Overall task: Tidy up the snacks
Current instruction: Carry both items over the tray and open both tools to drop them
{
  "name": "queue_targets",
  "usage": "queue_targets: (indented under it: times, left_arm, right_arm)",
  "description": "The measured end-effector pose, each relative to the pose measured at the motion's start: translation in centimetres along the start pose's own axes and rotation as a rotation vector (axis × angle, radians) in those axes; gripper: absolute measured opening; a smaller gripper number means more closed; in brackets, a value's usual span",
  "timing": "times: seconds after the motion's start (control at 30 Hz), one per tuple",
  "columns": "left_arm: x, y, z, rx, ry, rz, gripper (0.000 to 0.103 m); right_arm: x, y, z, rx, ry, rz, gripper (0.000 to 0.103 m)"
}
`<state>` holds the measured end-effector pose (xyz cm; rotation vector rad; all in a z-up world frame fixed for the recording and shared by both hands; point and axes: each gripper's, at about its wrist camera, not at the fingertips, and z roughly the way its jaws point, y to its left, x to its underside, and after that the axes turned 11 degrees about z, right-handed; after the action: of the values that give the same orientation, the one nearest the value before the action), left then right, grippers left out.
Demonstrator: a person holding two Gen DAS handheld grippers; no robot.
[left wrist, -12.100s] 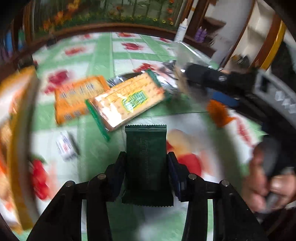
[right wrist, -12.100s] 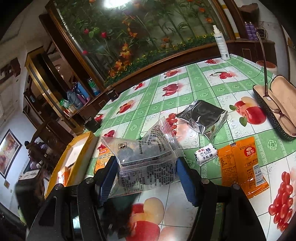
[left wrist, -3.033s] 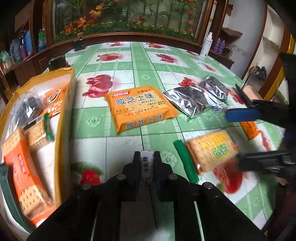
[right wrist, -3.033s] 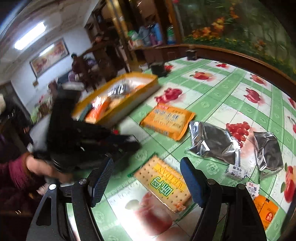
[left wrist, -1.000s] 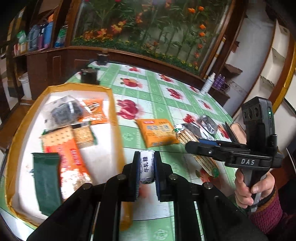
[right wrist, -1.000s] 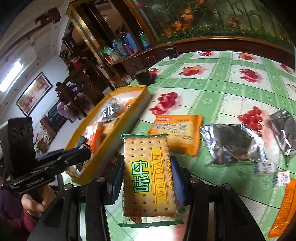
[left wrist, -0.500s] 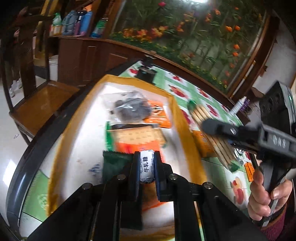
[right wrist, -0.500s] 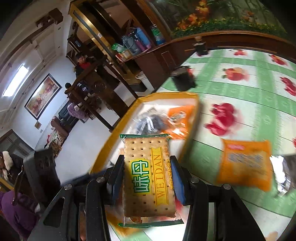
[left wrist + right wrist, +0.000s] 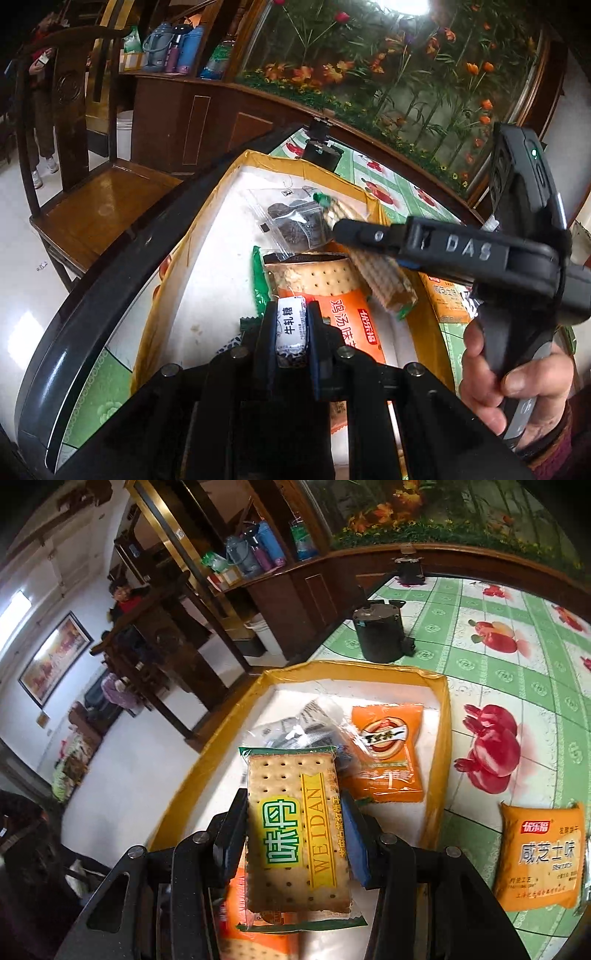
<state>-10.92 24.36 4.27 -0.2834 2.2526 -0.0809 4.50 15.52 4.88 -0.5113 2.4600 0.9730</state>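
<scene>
The left gripper [image 9: 291, 328] has its fingers pinching a small white candy [image 9: 291, 332] above the yellow tray [image 9: 441, 738] on the desk [image 9: 517, 686]. The right gripper [image 9: 295, 834] has its fingers clamped on a cracker pack [image 9: 295, 834], held over the same tray, near an orange snack bag [image 9: 386, 753].

Past my table's green checked oilcloth with red fruit prints [image 9: 517, 686] stands a dark carved wooden chair [image 9: 85, 177] on pale glossy floor [image 9: 14, 280], a flower mural [image 9: 388, 74] behind a brown cabinet [image 9: 207, 122].
</scene>
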Motion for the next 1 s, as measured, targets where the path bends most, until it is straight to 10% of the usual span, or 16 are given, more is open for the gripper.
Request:
queue_targets:
  times: [1.0]
  left_arm:
    - [0.4, -1.0, -0.1, -0.026, -0.007, 0.039, 0.057]
  right_arm:
    - [0.8, 0.5, -2.2, -0.014, -0.065, -0.055, 0.057]
